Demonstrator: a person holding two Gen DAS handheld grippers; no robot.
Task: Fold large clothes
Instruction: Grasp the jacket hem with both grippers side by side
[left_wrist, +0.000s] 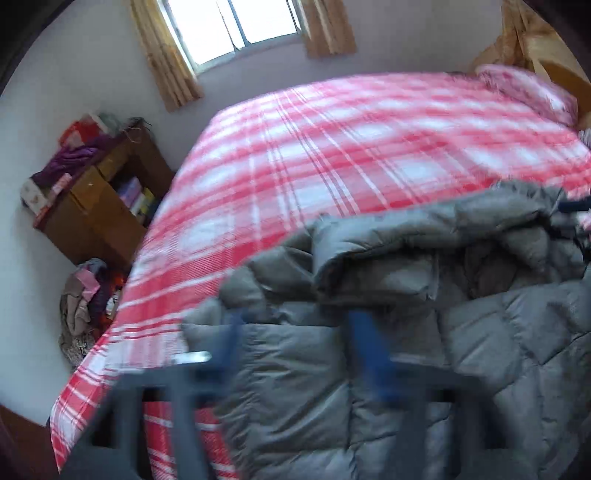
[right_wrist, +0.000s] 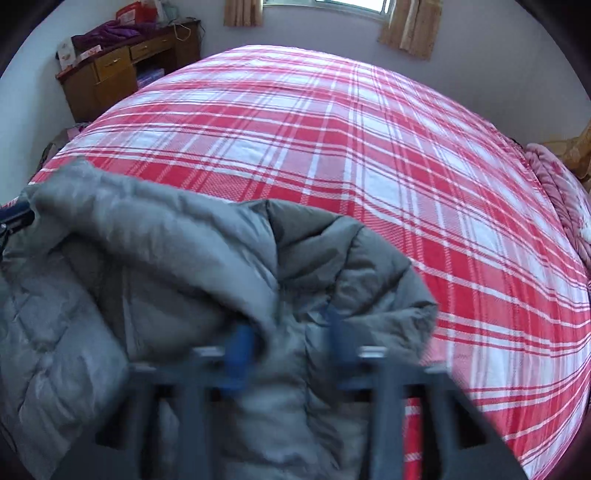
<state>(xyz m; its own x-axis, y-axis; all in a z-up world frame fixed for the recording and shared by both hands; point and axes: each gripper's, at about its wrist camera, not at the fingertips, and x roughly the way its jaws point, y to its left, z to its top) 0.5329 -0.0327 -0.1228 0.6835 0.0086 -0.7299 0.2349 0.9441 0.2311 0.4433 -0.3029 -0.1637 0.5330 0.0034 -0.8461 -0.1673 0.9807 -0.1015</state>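
- A wooden desk (left_wrist: 99, 206) stands at the far left against the wall, piled with clothes and boxes; a heap of fabric lies on the floor nearer by. None of it belongs to the job in hand.
- The bed (left_wrist: 332, 147), under a red and white plaid cover, fills the middle of both views and is bare across its far half.
- The left claw (left_wrist: 299, 332) has its blue fingers spread wide over the near left part of the grey puffer jacket (left_wrist: 406, 295). The padding lies between and under them, but the pads do not seem to pinch it; the view is blurred, so that reading is cautious.
- The jacket lies at the near edge of the bed, bunched, with one quilted part doubled over the body and a thick rolled ridge across the middle.
- The right claw (right_wrist: 288, 336) is about half open above the jacket's right end (right_wrist: 221, 258), a fold of cloth sitting loose between the fingers, not clamped.
- A pink bundle of bedding (right_wrist: 550, 184) rests at the far right of the bed, near the headboard.
- Progress, as a judgement: a first fold looks laid down and let go. Left to do are smoothing the lumpy ridge, bringing in the loose parts, and folding the body to a compact shape.
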